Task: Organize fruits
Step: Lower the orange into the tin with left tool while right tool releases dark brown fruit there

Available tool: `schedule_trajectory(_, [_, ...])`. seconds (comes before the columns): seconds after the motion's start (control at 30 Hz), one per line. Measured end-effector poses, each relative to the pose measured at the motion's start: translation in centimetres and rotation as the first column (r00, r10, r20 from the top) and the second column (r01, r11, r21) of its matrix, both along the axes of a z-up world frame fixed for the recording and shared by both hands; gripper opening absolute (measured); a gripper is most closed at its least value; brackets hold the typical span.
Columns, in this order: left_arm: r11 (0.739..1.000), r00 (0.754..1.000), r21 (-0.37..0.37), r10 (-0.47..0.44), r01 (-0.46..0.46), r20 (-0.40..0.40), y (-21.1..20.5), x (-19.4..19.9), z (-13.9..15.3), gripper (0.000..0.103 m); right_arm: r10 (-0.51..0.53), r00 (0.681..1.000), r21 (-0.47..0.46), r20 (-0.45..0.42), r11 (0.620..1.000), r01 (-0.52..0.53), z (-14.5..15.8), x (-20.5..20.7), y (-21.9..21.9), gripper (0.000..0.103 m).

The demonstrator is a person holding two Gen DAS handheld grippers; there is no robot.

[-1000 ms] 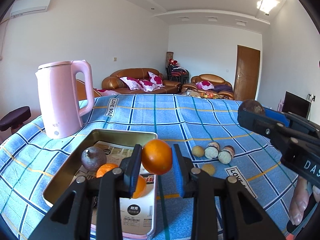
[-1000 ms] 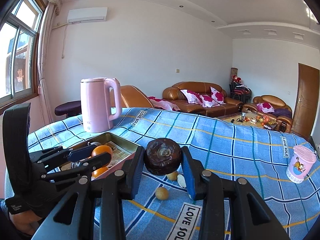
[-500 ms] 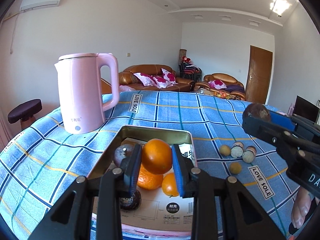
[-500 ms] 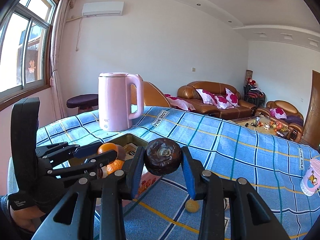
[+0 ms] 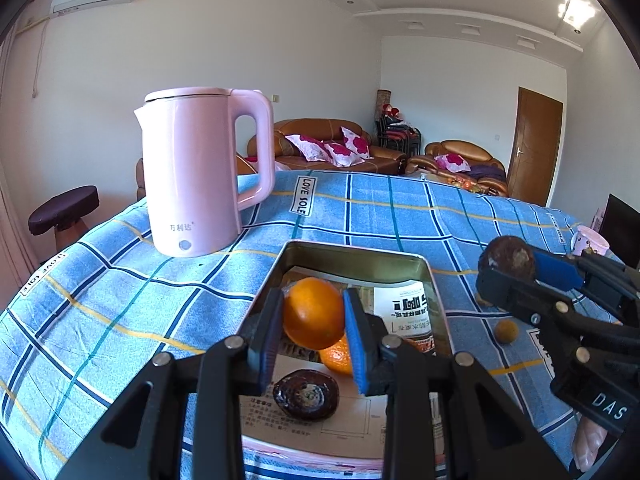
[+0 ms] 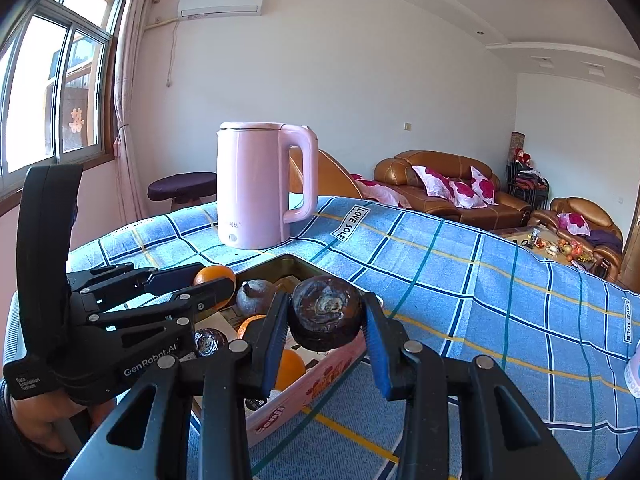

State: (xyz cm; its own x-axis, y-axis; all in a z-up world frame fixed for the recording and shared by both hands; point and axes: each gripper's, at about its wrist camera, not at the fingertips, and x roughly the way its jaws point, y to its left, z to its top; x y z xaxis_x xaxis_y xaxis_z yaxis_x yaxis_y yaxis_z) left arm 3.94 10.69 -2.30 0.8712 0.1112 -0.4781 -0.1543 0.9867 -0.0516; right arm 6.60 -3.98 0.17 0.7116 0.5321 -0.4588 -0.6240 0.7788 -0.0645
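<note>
My left tongs (image 5: pixel 314 318) pinch a smooth, glossy orange (image 5: pixel 313 313) above the metal tray (image 5: pixel 352 254); my right tongs (image 6: pixel 325 319) clamp a dark brown, wrinkled round fruit (image 6: pixel 326 318) over the tray's near edge.

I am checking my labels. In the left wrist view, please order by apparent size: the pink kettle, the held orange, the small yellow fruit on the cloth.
1. pink kettle
2. held orange, though enlarged by nearness to the camera
3. small yellow fruit
</note>
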Motion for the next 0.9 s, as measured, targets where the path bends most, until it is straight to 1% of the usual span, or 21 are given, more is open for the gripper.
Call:
schedule_trajectory(0.4, [1.000,0.999,-0.005,0.004,-0.005,-0.043,0.9,0.6,-0.7,0.031,0.032,0.999,-0.052,-0.041,0.998,-0.034,-2.2,0.1,2.3,0.039])
schedule_trajectory(0.67, [1.000,0.996,-0.012,-0.017,0.016,-0.086,0.9,1.3,-1.4,0.032,0.043,0.996,-0.091,-0.080,0.995,-0.050,-3.6,0.5,3.4,0.039])
schedule_trajectory(0.9, [0.999,0.993,-0.016,-0.033,0.031,-0.118,0.7,1.7,-1.8,0.032,0.043,0.992,-0.124,-0.116,0.991,-0.057,-4.1,1.0,3.9,0.039])
